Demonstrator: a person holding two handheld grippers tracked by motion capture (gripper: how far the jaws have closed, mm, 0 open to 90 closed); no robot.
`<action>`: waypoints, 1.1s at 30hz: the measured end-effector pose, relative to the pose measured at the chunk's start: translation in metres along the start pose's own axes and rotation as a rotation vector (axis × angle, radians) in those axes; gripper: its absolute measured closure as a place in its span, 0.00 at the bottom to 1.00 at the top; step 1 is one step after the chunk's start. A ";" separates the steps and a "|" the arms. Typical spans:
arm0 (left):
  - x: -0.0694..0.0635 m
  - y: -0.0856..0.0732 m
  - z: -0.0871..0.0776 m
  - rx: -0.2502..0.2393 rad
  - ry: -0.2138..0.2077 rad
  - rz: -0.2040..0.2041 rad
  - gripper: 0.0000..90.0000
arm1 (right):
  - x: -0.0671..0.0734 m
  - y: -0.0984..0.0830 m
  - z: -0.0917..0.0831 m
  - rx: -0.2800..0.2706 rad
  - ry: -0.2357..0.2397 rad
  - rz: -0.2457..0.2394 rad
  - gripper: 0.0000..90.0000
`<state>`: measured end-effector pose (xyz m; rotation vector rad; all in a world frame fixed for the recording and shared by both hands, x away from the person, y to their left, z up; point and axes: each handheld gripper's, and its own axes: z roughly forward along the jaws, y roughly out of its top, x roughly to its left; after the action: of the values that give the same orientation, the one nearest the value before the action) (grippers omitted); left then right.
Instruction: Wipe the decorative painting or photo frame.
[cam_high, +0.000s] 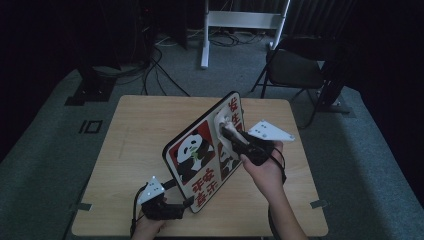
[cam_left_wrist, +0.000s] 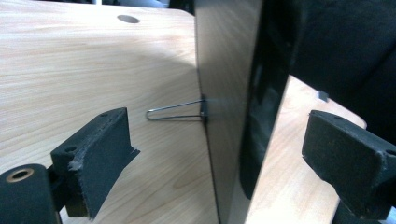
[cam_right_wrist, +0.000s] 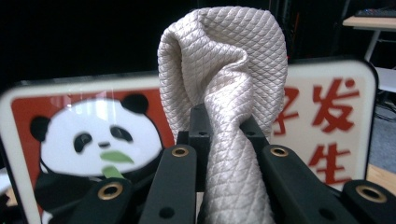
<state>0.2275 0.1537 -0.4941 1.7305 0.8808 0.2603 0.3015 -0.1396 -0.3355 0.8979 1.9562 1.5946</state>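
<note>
Evidently the sign (cam_high: 202, 152) is being wiped, and both tools are set up for that. It stands tilted on its lower edge at the centre of the high view, its panda face turned toward the person, so the picture side is easy to reach from the bottom of the frame.

At right of centre, the right gripper (cam_high: 231, 134) is clenched on a bunched cloth (cam_high: 222, 122), which meets the sign's upper right part. In the right gripper view the cloth (cam_right_wrist: 224, 88) rises as a twisted knot from between the closed jaws, in front of the panda and the red characters. Wadding it like this gives a firm pad for rubbing.

At lower left, the left gripper (cam_high: 186, 206) sits at the sign's bottom corner. Its own view shows the jaws spread wide on either side of the sign's (cam_left_wrist: 224, 93) thin edge, not pressing it, so the grip is released. A wire clip (cam_left_wrist: 175, 113) juts from the sign's back over the table (cam_left_wrist: 70, 60). With that hand loose, the sign probably leans against the cloth and rests on its own edge.
</note>
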 end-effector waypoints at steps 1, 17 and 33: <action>0.000 0.000 0.001 0.012 -0.009 0.003 0.10 | 0.001 0.002 0.001 -0.004 0.004 0.001 0.90; -0.005 0.001 0.004 0.024 0.005 0.036 0.10 | 0.002 0.013 0.028 0.024 -0.006 -0.030 0.90; -0.010 0.002 0.005 0.034 -0.016 0.051 0.16 | -0.001 -0.009 0.040 0.093 -0.018 -0.033 0.89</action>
<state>0.2241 0.1435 -0.4917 1.7865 0.8344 0.2663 0.3286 -0.1145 -0.3528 0.9084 2.0360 1.4834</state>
